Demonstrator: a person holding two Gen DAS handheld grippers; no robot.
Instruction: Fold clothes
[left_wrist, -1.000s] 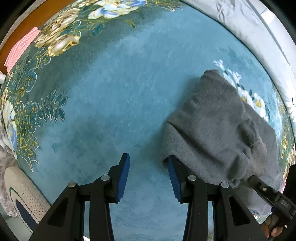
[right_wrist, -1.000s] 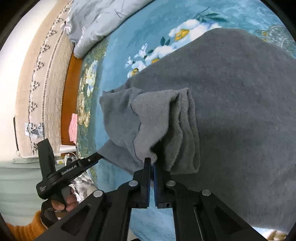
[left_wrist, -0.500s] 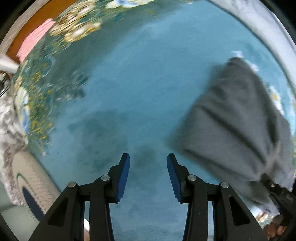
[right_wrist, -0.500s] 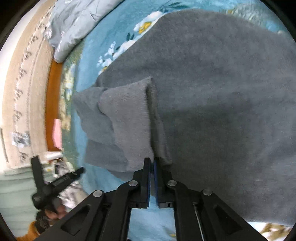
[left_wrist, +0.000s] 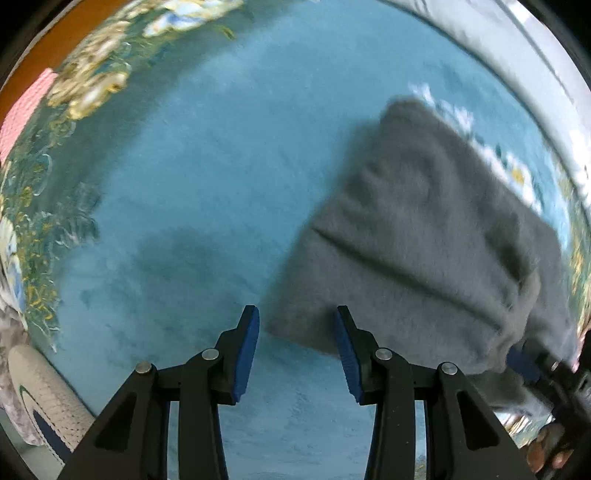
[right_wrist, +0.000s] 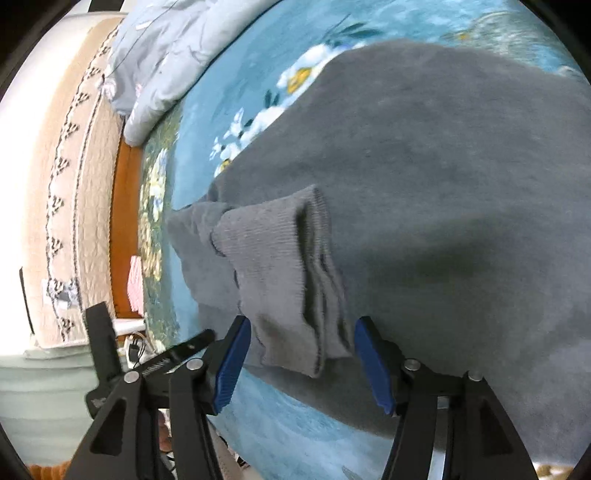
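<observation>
We saw the grey knitted sweater lying spread on the teal floral blanket, with its ribbed sleeve cuff folded back over the body of the garment.

Right gripper: a second before, its blue-padded jaws were pressed together on the cuff edge; half a second before, the same. Now the jaws were opening, standing spread on either side of the cuff. The cuff lay between them, but the pads did not press it, so we took it as released and resting on the sweater. The right wrist view had barely shifted otherwise.

Left gripper: jaws spread at the same gap as in both earlier frames, nothing pinched. A second before, its right finger touched or overlapped the sweater's near edge; half a second before, the garment sat off to the right with bare blanket between the fingers. Now the sweater's lower left corner showed in the gap between the pads, though we could not tell if they touched it. The blanket looked closer than before, and the frame was motion-blurred.

Also in the left wrist view: a pink knitted item at the upper left edge and a white mesh shoe at lower left, both roughly where they were. A pale grey quilt lay bunched at the far end of the blanket.
</observation>
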